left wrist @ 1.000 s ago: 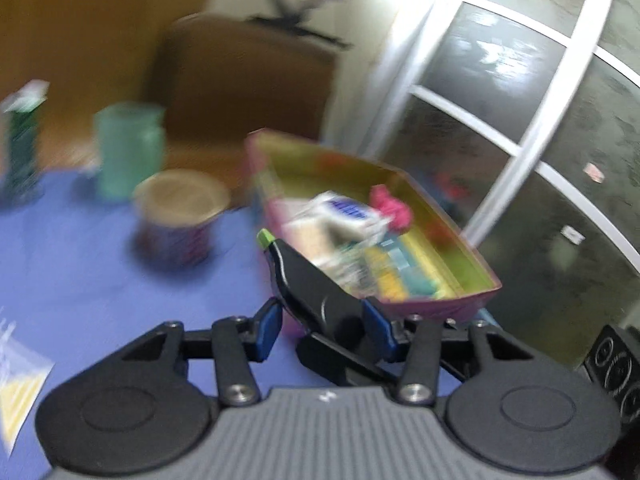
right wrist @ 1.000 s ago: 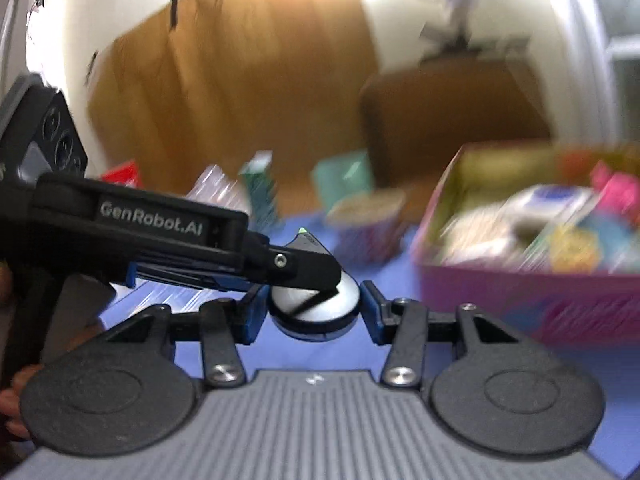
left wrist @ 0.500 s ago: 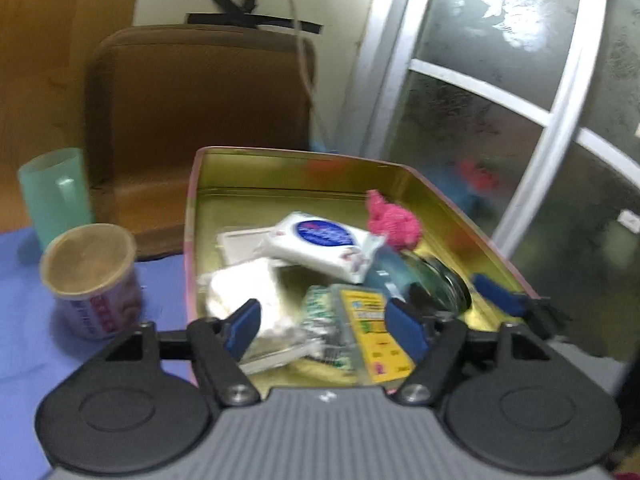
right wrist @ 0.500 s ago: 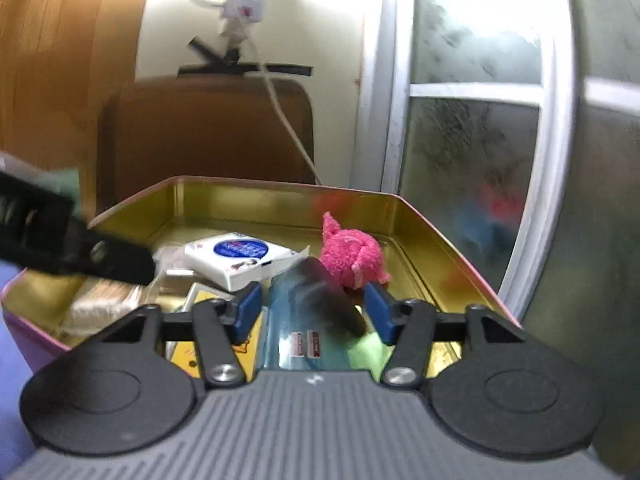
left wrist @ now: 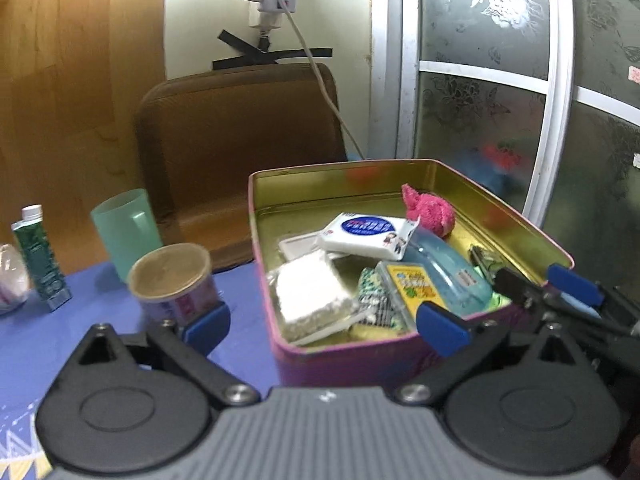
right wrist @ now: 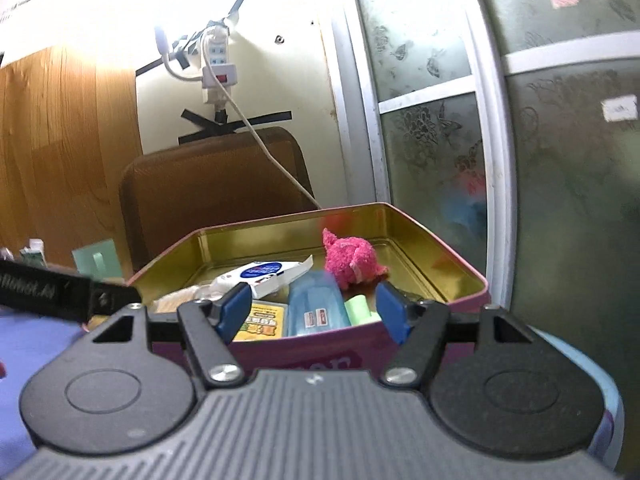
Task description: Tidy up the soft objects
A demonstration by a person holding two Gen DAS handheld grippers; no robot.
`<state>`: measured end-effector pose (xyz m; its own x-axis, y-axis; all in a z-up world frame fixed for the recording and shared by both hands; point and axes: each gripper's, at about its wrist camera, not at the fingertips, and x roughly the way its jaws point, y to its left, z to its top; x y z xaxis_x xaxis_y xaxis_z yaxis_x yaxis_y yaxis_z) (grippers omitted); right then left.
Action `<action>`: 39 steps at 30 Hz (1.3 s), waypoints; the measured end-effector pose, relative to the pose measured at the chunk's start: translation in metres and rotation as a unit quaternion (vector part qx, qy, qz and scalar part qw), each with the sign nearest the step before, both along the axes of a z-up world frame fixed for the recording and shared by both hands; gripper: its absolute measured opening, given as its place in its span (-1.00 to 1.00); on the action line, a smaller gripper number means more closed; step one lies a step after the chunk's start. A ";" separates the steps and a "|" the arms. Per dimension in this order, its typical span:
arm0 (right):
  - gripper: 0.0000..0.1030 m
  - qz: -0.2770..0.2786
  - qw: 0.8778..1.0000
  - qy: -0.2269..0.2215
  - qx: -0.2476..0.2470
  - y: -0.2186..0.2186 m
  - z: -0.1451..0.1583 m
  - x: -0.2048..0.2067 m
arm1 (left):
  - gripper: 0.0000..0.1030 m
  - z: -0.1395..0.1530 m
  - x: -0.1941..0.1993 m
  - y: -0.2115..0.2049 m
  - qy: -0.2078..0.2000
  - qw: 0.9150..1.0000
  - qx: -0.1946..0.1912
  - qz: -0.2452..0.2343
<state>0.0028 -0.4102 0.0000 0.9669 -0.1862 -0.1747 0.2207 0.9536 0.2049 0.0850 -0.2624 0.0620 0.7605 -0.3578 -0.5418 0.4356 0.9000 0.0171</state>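
Both the left claw point(left wrist: 322, 322) and right claw point(right wrist: 314, 312), jaws just spread and empty, face the tin point(left wrist: 400, 354), likely choosing a soft item such as the pink plush point(right wrist: 352, 262).

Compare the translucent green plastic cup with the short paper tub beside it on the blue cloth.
The green plastic cup is taller, has a handle and is plain; the paper tub is squat, has no handle and bears a printed wrap. The cup stands farther back, the tub nearer the pink tin. Both stand upright outside the tin.
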 end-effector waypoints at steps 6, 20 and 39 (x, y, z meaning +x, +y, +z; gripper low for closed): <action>0.38 0.013 0.999 0.011 0.038 0.004 0.004 -0.009 | 0.99 -0.003 -0.011 0.024 0.023 1.000 0.010 0.016; 0.38 0.061 0.991 0.043 0.115 0.031 0.011 -0.013 | 0.99 -0.024 -0.039 0.067 0.018 0.998 0.027 0.056; 0.42 0.076 0.988 0.057 0.120 0.048 0.018 -0.011 | 0.99 -0.027 -0.043 0.078 0.041 0.997 0.037 0.059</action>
<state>-0.0079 -0.3625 0.0178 0.9519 0.0197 -0.3058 0.1132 0.9048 0.4106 0.0418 -0.1839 0.0352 0.7466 -0.2251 -0.6261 0.3298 0.9425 0.0543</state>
